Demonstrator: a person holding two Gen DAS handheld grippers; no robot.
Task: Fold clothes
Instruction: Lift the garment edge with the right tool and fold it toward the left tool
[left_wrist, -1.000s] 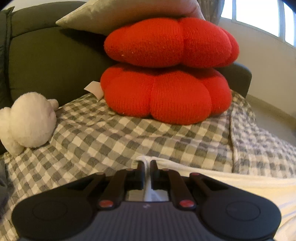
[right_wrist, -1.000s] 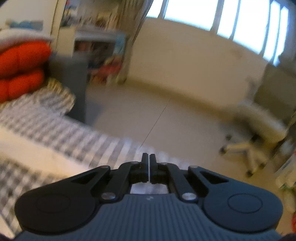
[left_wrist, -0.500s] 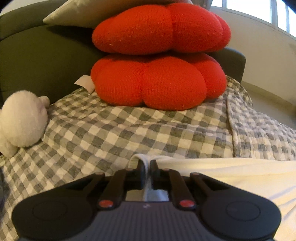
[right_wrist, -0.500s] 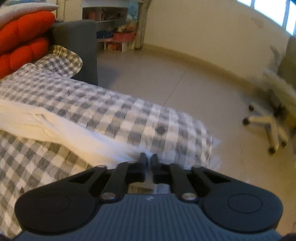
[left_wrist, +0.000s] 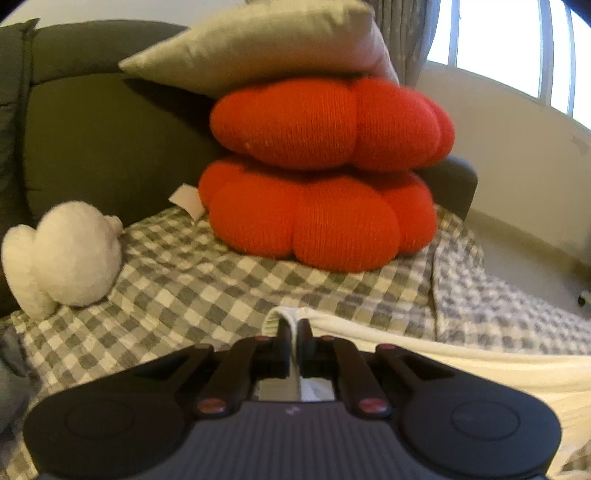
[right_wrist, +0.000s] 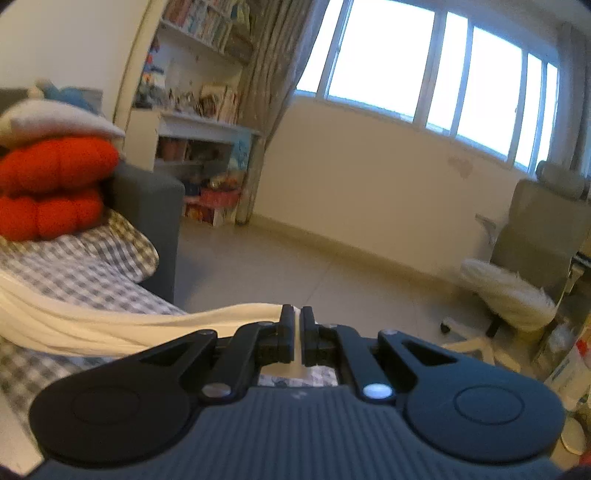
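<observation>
The grey-and-white checked blanket (left_wrist: 207, 280) covers the sofa as a folding bed. Over it, the cream-white cloth garment (right_wrist: 110, 325) stretches taut because left claw (left_wrist: 294, 338) and right claw (right_wrist: 297, 332) each clamp one end.

A: Where does the garment (left_wrist: 461, 363) lie?

B: On the checked cover (left_wrist: 221, 280), running from the lower middle of the left wrist view off to its right edge, one end between the fingers of the left gripper (left_wrist: 294, 328).

A: And behind it?

B: Two round cushions (left_wrist: 325, 177) stacked at centre, a flat pillow (left_wrist: 258, 44) on top, the sofa back (left_wrist: 96, 140) behind. A plush toy (left_wrist: 62, 258) sits at the left edge.

A: The other view?

B: The garment's other end is in the right gripper (right_wrist: 298, 317), lower middle; the floor (right_wrist: 295, 266) is beyond, shelves (right_wrist: 195, 122) upper left, a chair (right_wrist: 517, 288) right.
</observation>
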